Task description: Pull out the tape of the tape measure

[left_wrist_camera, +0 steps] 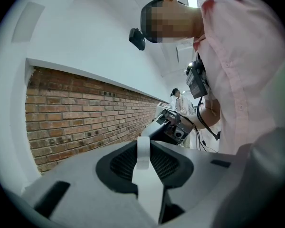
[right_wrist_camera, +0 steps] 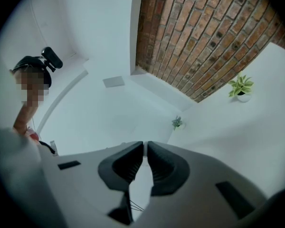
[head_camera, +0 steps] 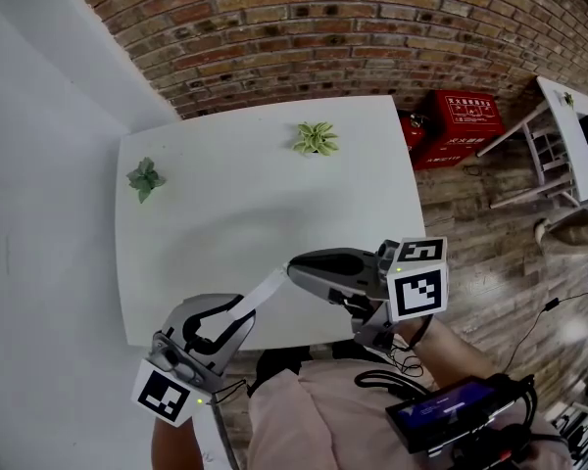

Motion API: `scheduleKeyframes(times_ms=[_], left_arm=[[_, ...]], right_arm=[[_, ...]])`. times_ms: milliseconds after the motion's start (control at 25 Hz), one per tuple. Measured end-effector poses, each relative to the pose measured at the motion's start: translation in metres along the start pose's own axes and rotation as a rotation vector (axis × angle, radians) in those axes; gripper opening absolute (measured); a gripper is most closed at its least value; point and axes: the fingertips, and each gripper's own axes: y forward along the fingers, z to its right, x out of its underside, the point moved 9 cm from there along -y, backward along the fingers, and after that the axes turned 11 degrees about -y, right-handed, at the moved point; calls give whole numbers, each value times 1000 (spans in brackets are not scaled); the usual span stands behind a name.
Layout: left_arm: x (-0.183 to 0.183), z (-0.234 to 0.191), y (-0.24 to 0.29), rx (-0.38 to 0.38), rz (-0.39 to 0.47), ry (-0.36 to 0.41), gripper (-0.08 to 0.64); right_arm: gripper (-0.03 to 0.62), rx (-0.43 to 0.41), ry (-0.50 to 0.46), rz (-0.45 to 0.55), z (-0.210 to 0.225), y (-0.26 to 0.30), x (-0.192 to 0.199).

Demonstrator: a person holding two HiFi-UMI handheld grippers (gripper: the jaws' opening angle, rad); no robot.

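My left gripper [head_camera: 245, 308] is at the table's near edge, low on the left in the head view. It is shut on a white tape measure [left_wrist_camera: 149, 194], whose body fills the gap between the dark pads. A white tape [head_camera: 267, 289] runs from it up and to the right to my right gripper [head_camera: 292, 267]. The right gripper's jaws are shut on the tape's end. In the left gripper view the tape [left_wrist_camera: 142, 151] leads straight out toward the right gripper [left_wrist_camera: 168, 125]. In the right gripper view the right gripper [right_wrist_camera: 145, 145] shows its pads nearly touching, with only a thin pale line between them.
The white table [head_camera: 274, 204] carries two small potted plants, one [head_camera: 316, 138] at the back and one [head_camera: 145, 177] at the left. A brick wall [head_camera: 323, 27] stands behind. Red boxes [head_camera: 461, 120] and a white rack [head_camera: 568, 135] stand on the wooden floor at the right.
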Motion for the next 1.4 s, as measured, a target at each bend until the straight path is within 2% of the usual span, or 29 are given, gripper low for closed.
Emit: scheduleKeyframes(times_ms=[560, 800, 1400], left_arm=[[2, -3, -2, 6, -20, -4, 87], [7, -4, -6, -9, -47, -18, 87], [10, -5, -11, -9, -48, -26, 87]], right_arm=[[35, 3, -14, 6, -2, -4, -7], [35, 29, -17, 33, 3, -17, -14], [35, 38, -36, 38, 4, -20, -19]])
